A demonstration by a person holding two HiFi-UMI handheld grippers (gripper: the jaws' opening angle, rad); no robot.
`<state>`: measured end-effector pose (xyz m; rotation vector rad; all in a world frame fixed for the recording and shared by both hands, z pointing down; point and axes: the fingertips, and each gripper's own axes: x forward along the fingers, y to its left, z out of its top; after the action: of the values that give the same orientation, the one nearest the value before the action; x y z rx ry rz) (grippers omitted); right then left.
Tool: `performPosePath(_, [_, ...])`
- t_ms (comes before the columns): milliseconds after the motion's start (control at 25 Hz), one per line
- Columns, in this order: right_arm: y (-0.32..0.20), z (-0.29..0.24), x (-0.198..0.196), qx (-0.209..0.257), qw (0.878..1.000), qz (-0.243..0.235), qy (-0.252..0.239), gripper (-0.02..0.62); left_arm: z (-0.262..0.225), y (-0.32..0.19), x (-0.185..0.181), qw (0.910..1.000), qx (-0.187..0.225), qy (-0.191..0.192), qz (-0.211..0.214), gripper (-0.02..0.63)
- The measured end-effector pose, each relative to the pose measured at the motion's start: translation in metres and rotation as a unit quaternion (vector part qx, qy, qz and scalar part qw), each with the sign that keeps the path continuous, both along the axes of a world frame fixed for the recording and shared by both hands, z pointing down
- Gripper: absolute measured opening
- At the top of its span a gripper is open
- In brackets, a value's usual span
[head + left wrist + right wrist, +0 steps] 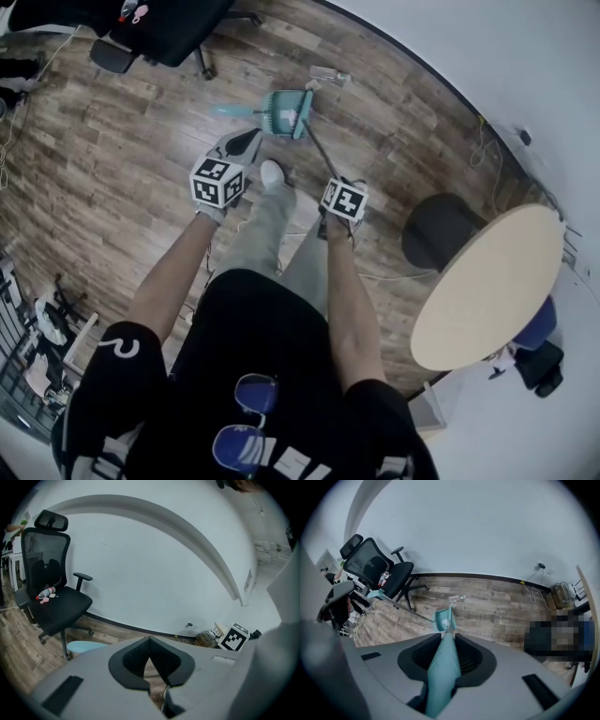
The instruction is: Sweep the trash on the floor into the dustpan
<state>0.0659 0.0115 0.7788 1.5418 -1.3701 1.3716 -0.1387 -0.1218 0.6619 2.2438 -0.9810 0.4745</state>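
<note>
A teal dustpan [286,112] stands on the wood floor ahead of my feet. Its long teal handle [443,667] runs back into my right gripper [446,644], which is shut on it. A thin broom rod [405,609] slants up from the dustpan [443,619] to a teal end piece [225,111]. My left gripper [246,141] hovers just short of that teal end [86,646]; its pads [140,656] meet with nothing seen between them. Clear plastic trash [328,75] lies beyond the pan near the wall, also seen in the right gripper view [457,598].
A black office chair [159,28] stands far left, with a bottle on its seat [47,592]. A round wooden table [487,281] and a dark round stool [441,230] are at my right. Cables [483,141] trail along the curved white wall. My white shoe [272,173] is below the pan.
</note>
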Motion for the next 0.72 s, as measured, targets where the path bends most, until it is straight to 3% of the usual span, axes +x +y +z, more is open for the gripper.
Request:
performPosePath(200, [0.002,-0.002,-0.006,-0.002,1.0,0.005,-0.028,0.084,0.0,-0.001,-0.006,0.9999,-0.001,0.002,-0.011,-0.002])
performPosePath(480, [0.007,-0.022,0.007,0.006,1.0,-0.02,0.006,0.084,-0.007,0.001,-0.016,0.9999,0.004,0.003,-0.016,-0.002])
performPosePath(720, [0.015,-0.046,0.035,0.019,0.999,0.0,0.027,0.084,-0.025,-0.001,-0.021,0.9997,0.016,0.01,-0.016,-0.002])
